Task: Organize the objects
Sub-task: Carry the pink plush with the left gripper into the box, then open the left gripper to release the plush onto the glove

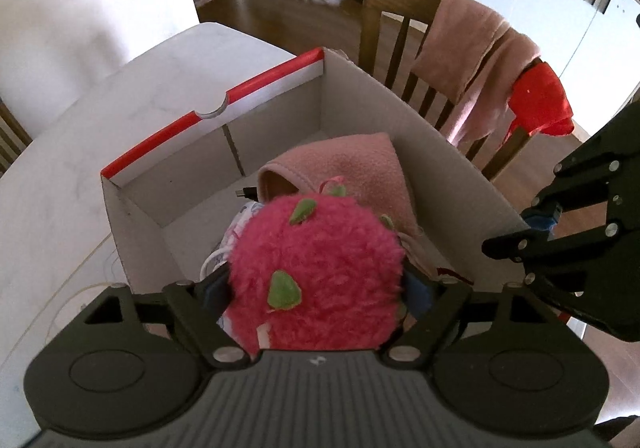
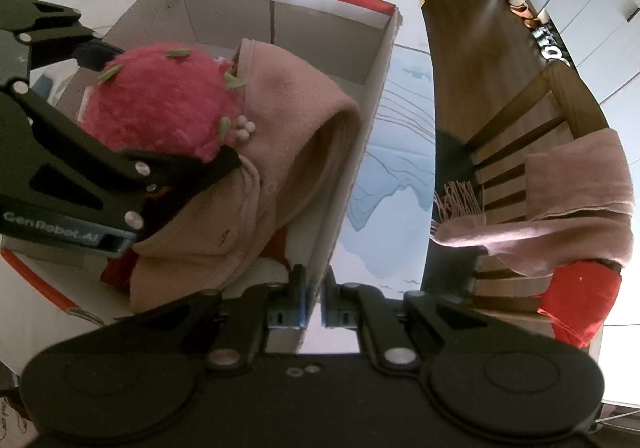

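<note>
Open rectangular cardboard box point(image 1: 420, 120) with red-striped rim, resting on a smooth white marble-look table point(image 1: 100, 136). Fuzzy pink round plush fruit point(image 1: 316, 276) with green felt leaves, suspended over the box interior, clamped across its width between widely spread black jaws of the left gripper point(image 1: 316, 288). Folded soft pink fleece cloth point(image 2: 288, 136) inside the box, beneath and beside the plush. Right gripper point(image 2: 314, 288) pinched tight on the box's thin right-hand wall.

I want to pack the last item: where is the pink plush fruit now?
In both wrist views the pink plush fruit sits between the left tool's fingers, over the cardboard box, against the folded pink cloth inside it.
</note>
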`<state>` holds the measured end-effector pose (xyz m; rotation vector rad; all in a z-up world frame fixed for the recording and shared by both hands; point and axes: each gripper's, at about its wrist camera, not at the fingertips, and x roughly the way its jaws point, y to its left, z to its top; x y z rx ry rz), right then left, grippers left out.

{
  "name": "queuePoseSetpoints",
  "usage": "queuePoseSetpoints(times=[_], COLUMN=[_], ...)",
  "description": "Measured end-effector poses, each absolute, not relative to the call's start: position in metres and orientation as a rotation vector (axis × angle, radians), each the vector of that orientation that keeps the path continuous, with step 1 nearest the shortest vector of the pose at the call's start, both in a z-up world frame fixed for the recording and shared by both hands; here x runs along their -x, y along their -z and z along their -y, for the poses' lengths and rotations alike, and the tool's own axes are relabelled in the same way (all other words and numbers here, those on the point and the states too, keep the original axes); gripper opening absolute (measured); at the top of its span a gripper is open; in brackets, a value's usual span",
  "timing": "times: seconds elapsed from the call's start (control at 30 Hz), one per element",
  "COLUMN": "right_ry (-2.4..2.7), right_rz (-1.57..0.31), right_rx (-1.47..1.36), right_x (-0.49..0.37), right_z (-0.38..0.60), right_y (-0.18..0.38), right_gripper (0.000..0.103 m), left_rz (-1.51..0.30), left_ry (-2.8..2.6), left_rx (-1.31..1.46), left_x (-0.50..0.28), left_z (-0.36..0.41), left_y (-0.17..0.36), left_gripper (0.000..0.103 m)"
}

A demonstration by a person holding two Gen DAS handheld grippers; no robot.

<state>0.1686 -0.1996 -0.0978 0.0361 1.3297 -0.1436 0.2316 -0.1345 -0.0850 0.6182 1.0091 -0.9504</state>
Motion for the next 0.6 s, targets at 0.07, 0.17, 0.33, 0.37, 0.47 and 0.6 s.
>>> queuePoseSetpoints(times=[0.07, 0.17, 0.33, 0.37, 0.47, 0.6], right_ry=[0.147, 0.156, 0.158, 0.158, 0.167, 0.172], right_rz=[-1.330, -1.326, -1.303, -1.296, -1.274, -1.227], right_rx=[-0.035, -0.039, -0.043, -0.043, -0.045, -0.063], right_x=[-0.168, -0.168, -0.165, -0.164, -0.159, -0.149], right_z=[0.199, 0.199, 0.197, 0.196, 0.195, 0.191], right_y=[0.098, 0.095, 0.083, 0.079, 0.069, 0.049], right_gripper=[0.006, 0.006, 0.013, 0.014, 0.015, 0.015], left_rz=[-1.008, -1.004, -0.985, -0.975, -0.934, -0.882], left_ry=[0.946, 0.950, 0.956, 0.956, 0.968, 0.962], left_rx=[-0.607, -0.579, -0.513, -0.501, -0.460, -0.390], left_x=[-0.231, -0.229, -0.228, -0.227, -0.221, -0.214], left_z=[0.133, 0.125, 0.107, 0.103, 0.088, 0.064], left_y=[0.083, 0.077, 0.061, 0.056, 0.040, 0.017], left_gripper=[0.087, 0.094, 0.099, 0.099, 0.100, 0.100])
